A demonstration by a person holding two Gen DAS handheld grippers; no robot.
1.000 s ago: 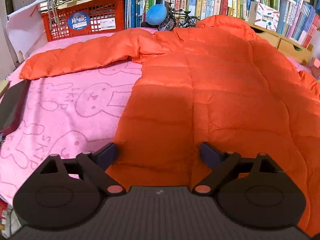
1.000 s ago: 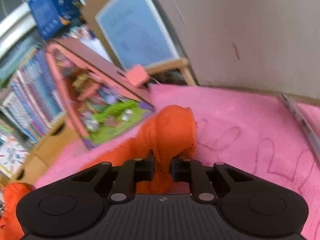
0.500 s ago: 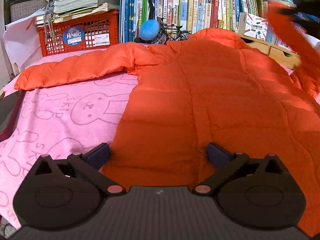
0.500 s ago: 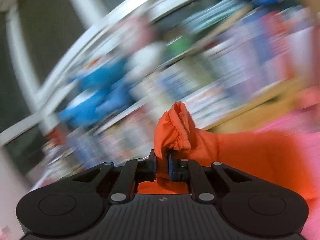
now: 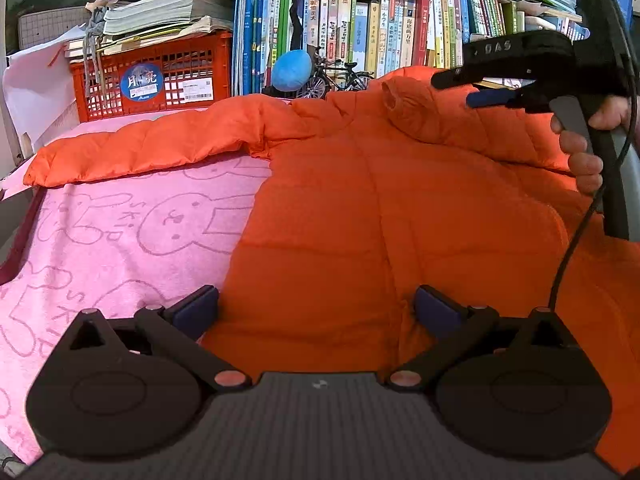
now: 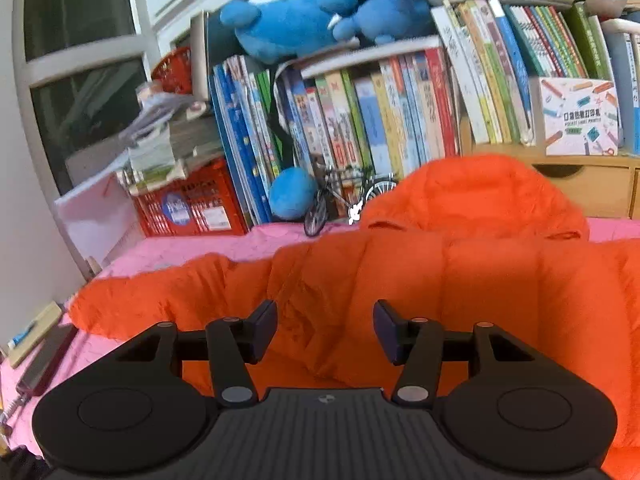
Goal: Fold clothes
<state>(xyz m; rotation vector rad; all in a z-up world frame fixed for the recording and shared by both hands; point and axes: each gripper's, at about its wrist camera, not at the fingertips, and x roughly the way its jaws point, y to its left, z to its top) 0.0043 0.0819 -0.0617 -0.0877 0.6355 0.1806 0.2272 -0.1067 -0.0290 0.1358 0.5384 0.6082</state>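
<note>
Counted: one orange puffer jacket (image 5: pixel 392 216), one pink rabbit-print towel (image 5: pixel 120 240), one red crate (image 5: pixel 160 76), one miniature bicycle (image 5: pixel 336 78), two tongs.

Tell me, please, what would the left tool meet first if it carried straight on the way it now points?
Most likely the orange jacket: the left tool angles down over its lower body panel, open and empty. How near the fabric is I cannot judge from this view.
</note>
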